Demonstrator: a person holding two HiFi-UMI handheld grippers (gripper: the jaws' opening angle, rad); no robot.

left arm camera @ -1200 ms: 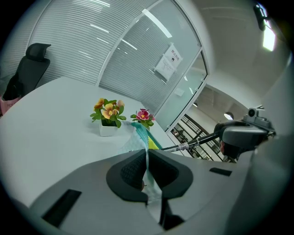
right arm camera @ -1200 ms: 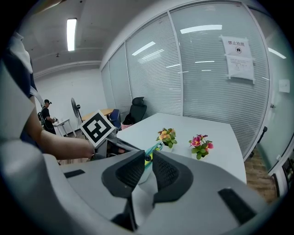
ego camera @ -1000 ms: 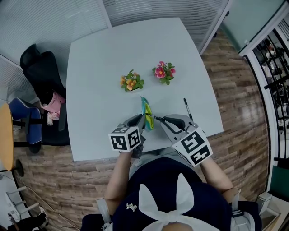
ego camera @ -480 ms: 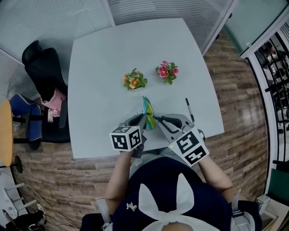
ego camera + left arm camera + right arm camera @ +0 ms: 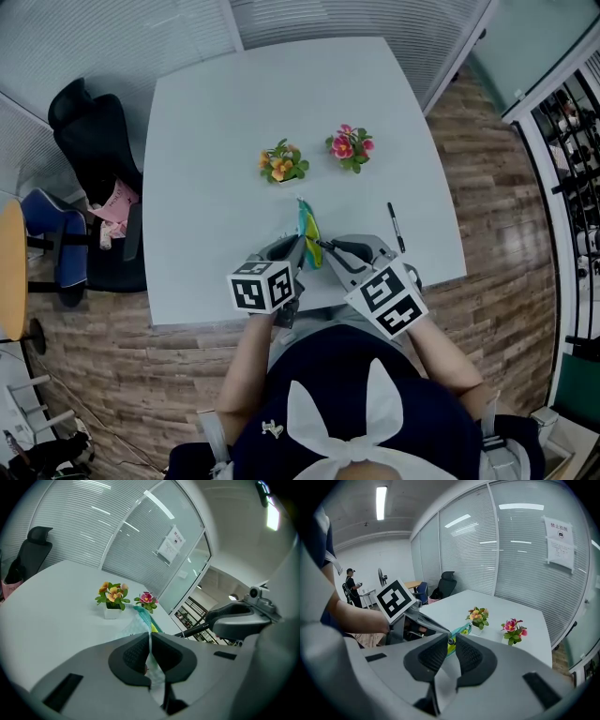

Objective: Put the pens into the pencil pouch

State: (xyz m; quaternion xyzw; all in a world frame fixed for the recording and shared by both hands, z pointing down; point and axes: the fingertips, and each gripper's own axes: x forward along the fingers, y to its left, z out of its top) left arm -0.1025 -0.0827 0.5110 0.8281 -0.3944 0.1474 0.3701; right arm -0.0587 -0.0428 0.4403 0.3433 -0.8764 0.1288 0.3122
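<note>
A teal and yellow mesh pencil pouch (image 5: 307, 234) stands on edge above the near side of the table (image 5: 216, 122). My left gripper (image 5: 297, 247) is shut on the pouch's (image 5: 139, 621) near end; the fabric is pinched between its pads (image 5: 133, 654). My right gripper (image 5: 330, 249) comes in from the right, shut on a thin black pen (image 5: 190, 631) that points at the pouch's (image 5: 462, 632) open top. Seen end-on, that pen (image 5: 449, 641) shows between the right pads. A second black pen (image 5: 397, 228) lies on the table to the right.
Two small flower pots stand beyond the pouch, one orange (image 5: 280, 164) and one pink (image 5: 349, 147). A black office chair (image 5: 89, 141) is left of the table. The table's near edge (image 5: 216, 317) runs just under both grippers.
My right gripper has shifted a little left toward the pouch and rolled slightly. The left gripper and the pouch have stayed put.
</note>
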